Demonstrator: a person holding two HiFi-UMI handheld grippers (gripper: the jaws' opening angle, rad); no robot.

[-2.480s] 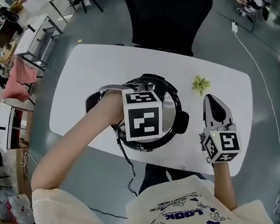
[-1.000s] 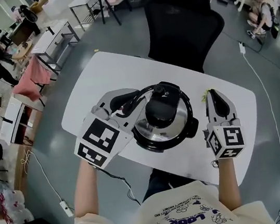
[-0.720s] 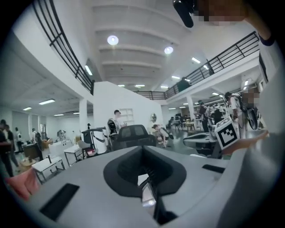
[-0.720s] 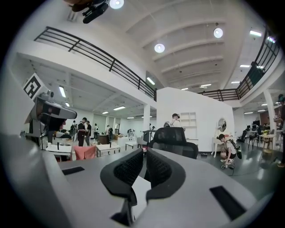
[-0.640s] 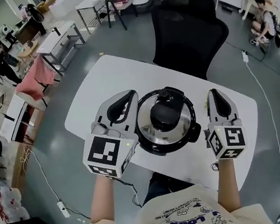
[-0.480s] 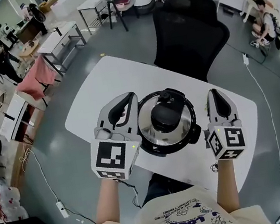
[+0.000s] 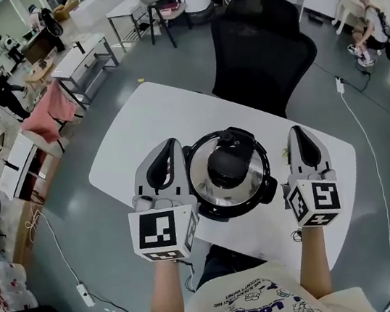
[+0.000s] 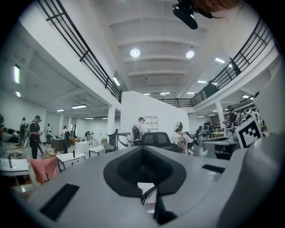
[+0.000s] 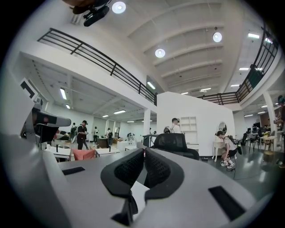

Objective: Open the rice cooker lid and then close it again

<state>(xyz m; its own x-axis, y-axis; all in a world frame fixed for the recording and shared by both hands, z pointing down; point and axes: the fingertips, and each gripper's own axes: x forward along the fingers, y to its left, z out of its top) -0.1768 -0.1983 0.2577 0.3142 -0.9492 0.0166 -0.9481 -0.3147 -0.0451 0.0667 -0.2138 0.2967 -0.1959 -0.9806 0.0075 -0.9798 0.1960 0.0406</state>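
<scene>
The rice cooker stands in the middle of the white table, its steel lid down and a black knob on top. My left gripper hovers just left of the cooker, pointing away from me, jaws shut on nothing. My right gripper is held the same way on the cooker's right, also shut and empty. In the left gripper view the left gripper shows closed pads against the hall beyond. The right gripper view shows the right gripper with its pads together.
A black office chair stands at the table's far edge. A small green item peeks out by the right gripper. Desks and people fill the hall at the upper left; a cable runs over the floor on the right.
The left gripper has left the lid, swung round from the cooker's left and now points straight ahead beside it. The right gripper rose slightly. The lid stays down.
</scene>
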